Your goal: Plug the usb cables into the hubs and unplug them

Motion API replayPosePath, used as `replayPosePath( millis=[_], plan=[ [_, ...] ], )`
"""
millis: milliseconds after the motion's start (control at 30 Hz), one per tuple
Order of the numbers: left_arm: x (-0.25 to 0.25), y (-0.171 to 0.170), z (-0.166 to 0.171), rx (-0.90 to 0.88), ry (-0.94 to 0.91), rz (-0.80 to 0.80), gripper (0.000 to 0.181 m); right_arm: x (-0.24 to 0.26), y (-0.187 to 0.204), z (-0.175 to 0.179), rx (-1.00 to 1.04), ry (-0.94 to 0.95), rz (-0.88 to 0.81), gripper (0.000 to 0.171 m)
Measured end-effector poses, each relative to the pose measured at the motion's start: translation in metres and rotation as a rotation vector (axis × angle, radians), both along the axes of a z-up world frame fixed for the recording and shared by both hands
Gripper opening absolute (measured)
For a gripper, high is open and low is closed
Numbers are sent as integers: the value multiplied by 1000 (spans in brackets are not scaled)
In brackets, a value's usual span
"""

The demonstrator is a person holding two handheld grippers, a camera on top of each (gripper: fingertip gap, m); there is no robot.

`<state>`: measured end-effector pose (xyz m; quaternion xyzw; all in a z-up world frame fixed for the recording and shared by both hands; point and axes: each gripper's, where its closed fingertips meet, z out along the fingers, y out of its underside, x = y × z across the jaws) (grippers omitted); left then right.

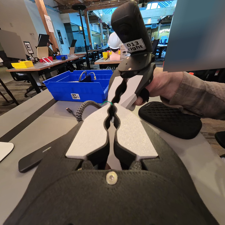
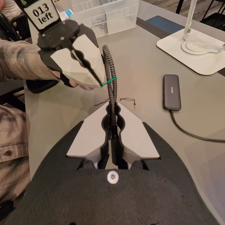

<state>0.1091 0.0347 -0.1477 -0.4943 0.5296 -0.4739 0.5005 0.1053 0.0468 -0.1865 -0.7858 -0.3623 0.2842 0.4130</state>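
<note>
Right claw point(image 2: 112, 103) grasps the braided cable point(image 2: 111, 85); left claw point(image 2: 101, 85) pinches its green tie point(image 2: 109, 81).

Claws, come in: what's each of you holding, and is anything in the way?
Right claw shut on braided cable. Left claw shut on green tie. Hub unplugged, nothing blocking.

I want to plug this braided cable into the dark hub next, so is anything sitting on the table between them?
Nothing solid. Between the braided cable, clamped in the right gripper, and the dark hub lies bare table; only a thin black thread lies there.
</note>
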Motion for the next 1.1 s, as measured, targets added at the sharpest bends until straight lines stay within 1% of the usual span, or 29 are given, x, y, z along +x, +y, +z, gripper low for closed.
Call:
replayPosePath(
  millis=[367,600,933,1100],
  plan=[
    [3,2,0,-42,-34,28,0,-3,3,7,2,73,-5,3],
    [4,8,-6,-20,-42,109,1,-3,9,5,3,51,-32,3],
    [3,11,-8,60,-16,179,9,-1,13,5,4,42,-46,3],
    [2,8,-8,92,-4,195,18,-1,12,6,4,44,-42,3]
  ],
)
